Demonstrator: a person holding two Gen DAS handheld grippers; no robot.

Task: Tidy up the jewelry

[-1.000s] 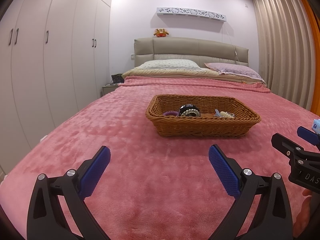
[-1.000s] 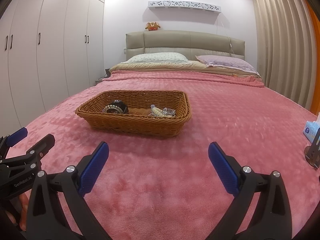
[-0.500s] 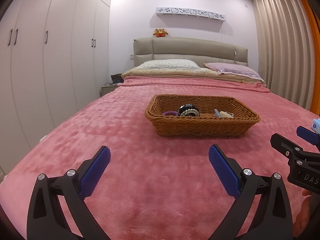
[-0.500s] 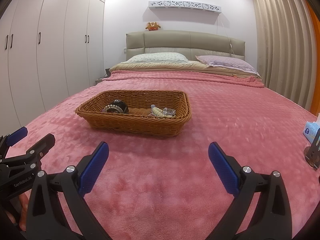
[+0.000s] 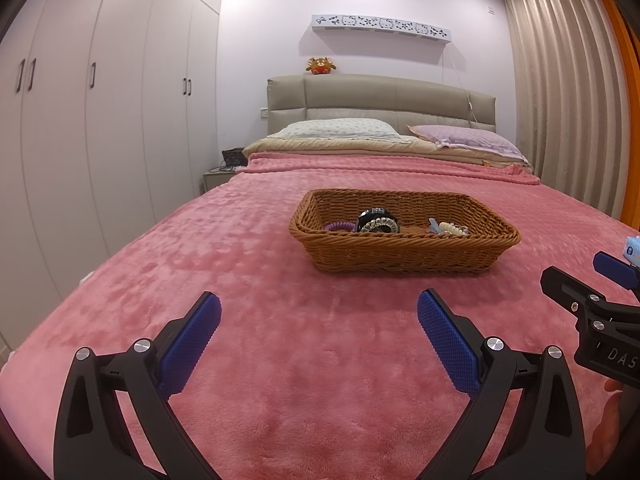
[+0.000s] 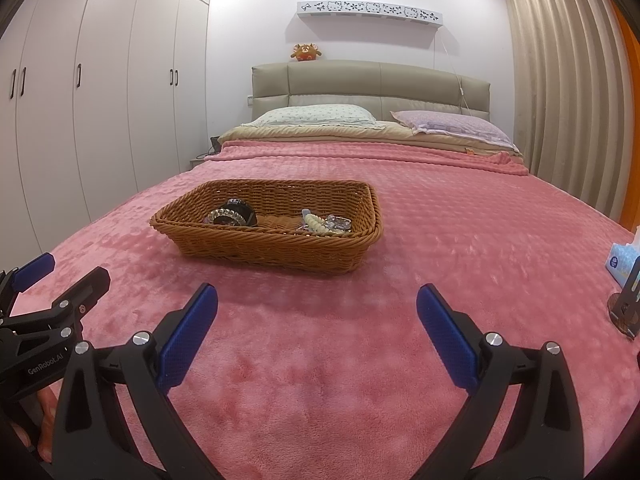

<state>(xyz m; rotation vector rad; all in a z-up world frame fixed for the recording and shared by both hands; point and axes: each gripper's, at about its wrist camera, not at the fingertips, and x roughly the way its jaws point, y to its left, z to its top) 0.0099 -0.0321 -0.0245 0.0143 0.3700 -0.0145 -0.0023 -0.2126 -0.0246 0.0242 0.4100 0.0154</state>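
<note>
A brown wicker basket (image 5: 404,256) stands on the pink bed blanket, also in the right wrist view (image 6: 276,250). In it lie a black and pearl bracelet bundle (image 5: 377,222), a purple coil band (image 5: 339,226) and a cream beaded piece with clips (image 5: 450,229); the bundle (image 6: 232,217) and beaded piece (image 6: 320,223) show in the right wrist view too. My left gripper (image 5: 319,334) is open and empty, held low in front of the basket. My right gripper (image 6: 317,330) is open and empty, to the basket's right and nearer.
The pink blanket (image 5: 280,280) covers the bed. A blue tissue pack (image 6: 622,264) and a wooden-based stand (image 6: 626,308) sit at the right edge. White wardrobes (image 5: 100,120) line the left. Pillows (image 5: 340,128) and headboard are at the far end, curtains (image 5: 560,80) on the right.
Almost nothing has changed. The views have shifted very slightly, and both grippers stay open in the same place.
</note>
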